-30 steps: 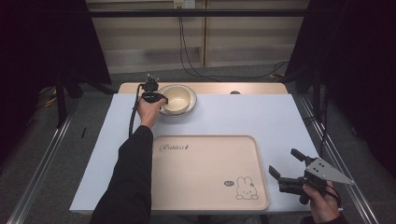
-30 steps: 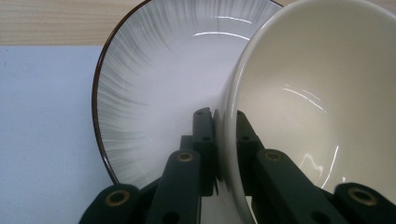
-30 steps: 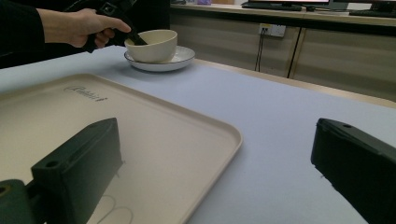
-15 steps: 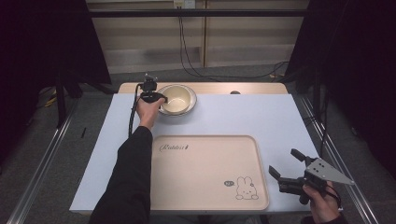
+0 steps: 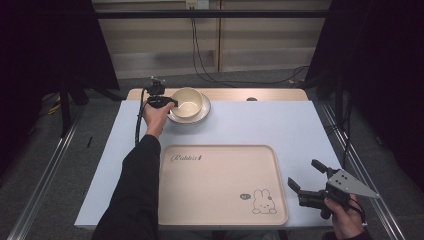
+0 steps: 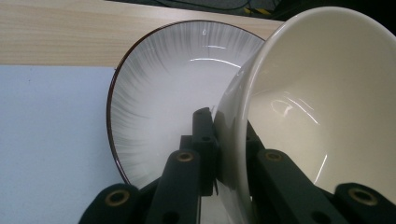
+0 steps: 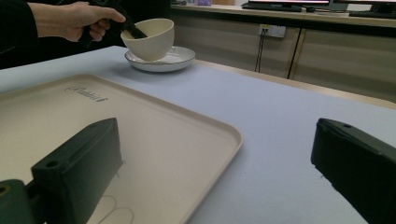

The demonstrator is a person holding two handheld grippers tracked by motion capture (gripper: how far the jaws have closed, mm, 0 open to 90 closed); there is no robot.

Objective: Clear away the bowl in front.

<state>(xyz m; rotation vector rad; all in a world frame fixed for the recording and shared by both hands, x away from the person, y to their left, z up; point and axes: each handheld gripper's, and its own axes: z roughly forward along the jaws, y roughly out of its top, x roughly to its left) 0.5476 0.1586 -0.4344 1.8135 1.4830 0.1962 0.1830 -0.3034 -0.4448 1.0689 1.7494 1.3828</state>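
Note:
A cream bowl (image 5: pixel 189 101) hangs tilted just over a white plate with a dark rim (image 5: pixel 204 114) at the back left of the table. My left gripper (image 5: pixel 167 101) is shut on the bowl's near-left rim, one jaw inside and one outside. The left gripper view shows the bowl's wall (image 6: pixel 327 93) pinched between the jaws of that gripper (image 6: pixel 226 126), with the plate (image 6: pixel 163 93) behind. My right gripper (image 5: pixel 304 173) stands open and holds nothing at the front right, beside a beige tray (image 5: pixel 215 185). Its own view looks between its jaws (image 7: pixel 215 128) across the tray (image 7: pixel 154 126) to the bowl (image 7: pixel 149 37) and the plate (image 7: pixel 180 58).
A pale blue mat (image 5: pixel 280 130) covers the table, with a strip of bare wood (image 5: pixel 270 94) along the back edge and a small dark thing (image 5: pixel 251 99) on it. The tray has a rabbit drawing (image 5: pixel 262 201) near its right front corner. Metal rails run along both sides.
The bowl has tipped and shifted slightly toward the left hand over the plate. The right gripper has not moved.

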